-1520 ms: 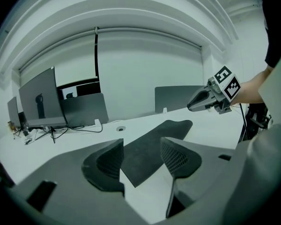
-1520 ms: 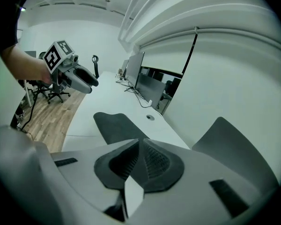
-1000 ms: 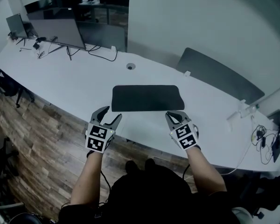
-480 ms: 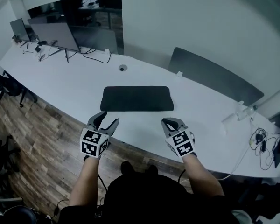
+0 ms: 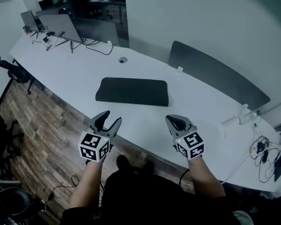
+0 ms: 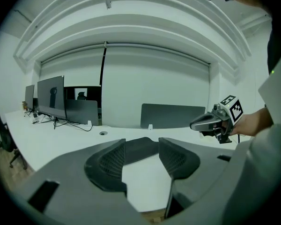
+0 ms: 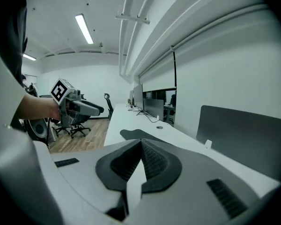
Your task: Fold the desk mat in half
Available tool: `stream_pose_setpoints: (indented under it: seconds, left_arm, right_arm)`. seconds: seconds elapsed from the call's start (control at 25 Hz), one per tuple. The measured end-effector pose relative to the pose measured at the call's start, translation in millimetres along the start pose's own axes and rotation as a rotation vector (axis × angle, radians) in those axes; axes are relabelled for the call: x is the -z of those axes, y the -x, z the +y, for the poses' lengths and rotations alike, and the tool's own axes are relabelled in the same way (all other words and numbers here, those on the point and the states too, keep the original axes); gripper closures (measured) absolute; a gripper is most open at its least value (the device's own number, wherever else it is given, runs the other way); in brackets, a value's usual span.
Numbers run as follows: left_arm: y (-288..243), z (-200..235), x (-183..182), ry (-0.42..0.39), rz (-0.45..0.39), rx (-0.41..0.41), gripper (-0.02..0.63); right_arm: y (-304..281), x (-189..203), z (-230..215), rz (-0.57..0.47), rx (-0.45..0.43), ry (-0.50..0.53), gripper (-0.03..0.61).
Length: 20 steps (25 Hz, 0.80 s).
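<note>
A long white desk (image 5: 75,78) curves through an office — monitors (image 5: 61,28) and a loose black cable (image 5: 100,48) at its far left end, a round cable hole (image 5: 123,60) near its back edge, a grey panel (image 5: 215,81) behind it. A black chair (image 5: 11,69) stands off the desk's left end on wood flooring (image 5: 42,125); more cables (image 5: 264,151) lie at its right end.

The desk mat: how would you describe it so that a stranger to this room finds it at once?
Find the long white desk. Near its middle, nearer the person than the small round cable hole, lies the desk mat. It lies flat and dark, unlike the upright grey divider panel beyond it.
</note>
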<state>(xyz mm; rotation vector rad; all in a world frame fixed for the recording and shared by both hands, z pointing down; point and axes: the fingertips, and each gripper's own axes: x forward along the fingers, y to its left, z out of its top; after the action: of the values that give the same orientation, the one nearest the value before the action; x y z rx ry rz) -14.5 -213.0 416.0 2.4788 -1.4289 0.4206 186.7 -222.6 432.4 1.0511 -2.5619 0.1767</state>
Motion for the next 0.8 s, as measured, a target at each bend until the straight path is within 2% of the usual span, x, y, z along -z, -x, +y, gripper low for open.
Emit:
stream_pose_setpoints:
  seconds: [0.12, 0.52, 0.8]
  left_arm:
    - [8.2, -3.6, -12.1, -0.011, -0.027, -0.014, 0.394]
    - [38.5, 20.7, -46.0, -0.016, -0.131, -0.036, 0.396]
    - [64.4, 47.4, -51.4, -0.001, -0.167, -0.039, 0.396]
  right_arm:
    - [6.3, -14.5, -2.1, -0.052, -0.017, 0.016, 0.576]
    - [12.3, -83.2, 5.8, -0.203, 0.002, -0.042, 0.577]
    - [10.4, -128.4, 41.4, -0.283, 0.062, 0.08, 0.577]
